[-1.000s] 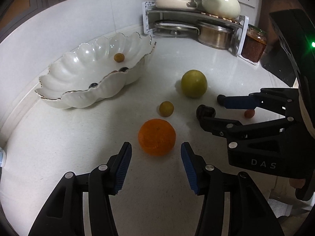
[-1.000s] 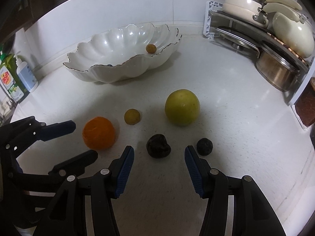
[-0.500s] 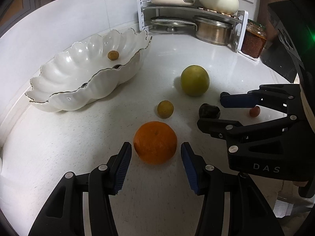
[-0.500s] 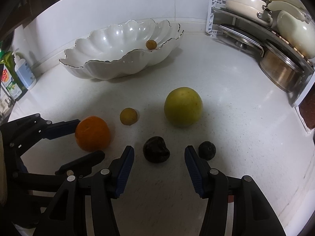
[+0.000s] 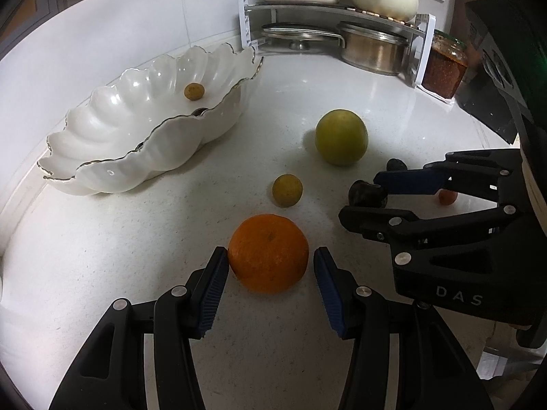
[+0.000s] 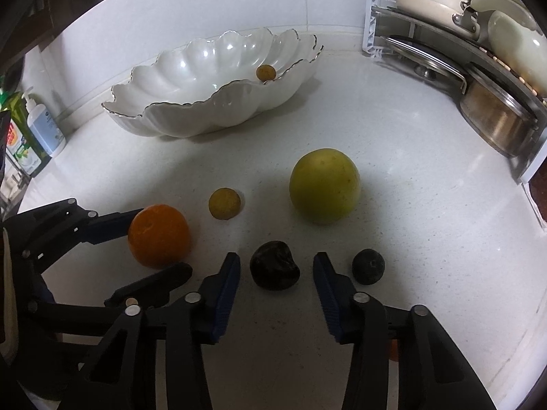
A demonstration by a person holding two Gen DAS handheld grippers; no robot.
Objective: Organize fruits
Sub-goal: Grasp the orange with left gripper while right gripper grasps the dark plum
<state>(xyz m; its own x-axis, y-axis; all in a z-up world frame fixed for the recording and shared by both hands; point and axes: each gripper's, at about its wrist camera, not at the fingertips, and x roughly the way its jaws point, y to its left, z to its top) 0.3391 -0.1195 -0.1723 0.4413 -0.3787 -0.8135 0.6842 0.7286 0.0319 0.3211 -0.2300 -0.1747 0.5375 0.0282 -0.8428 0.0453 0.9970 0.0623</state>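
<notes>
The left gripper (image 5: 270, 266) has its jaws apart, one on each side of the orange (image 5: 268, 253), low in the middle of the left wrist view. The left jaw looks very close to the peel; the right jaw has a small gap. The orange sits on the white worktop (image 5: 102, 256).

The right gripper (image 6: 276, 270) has just been closing its jaws, with a dark wrinkly fruit (image 6: 274, 270) between them, but they do not touch it yet. That fruit lies straight ahead of the jaws, low in the middle of the right wrist view.

The scalloped white bowl (image 5: 143, 157) waits in the upper left, with one small yellow fruit (image 5: 194, 91) inside. Both hands may squeeze shut next, then lift up and left to the bowl
</notes>
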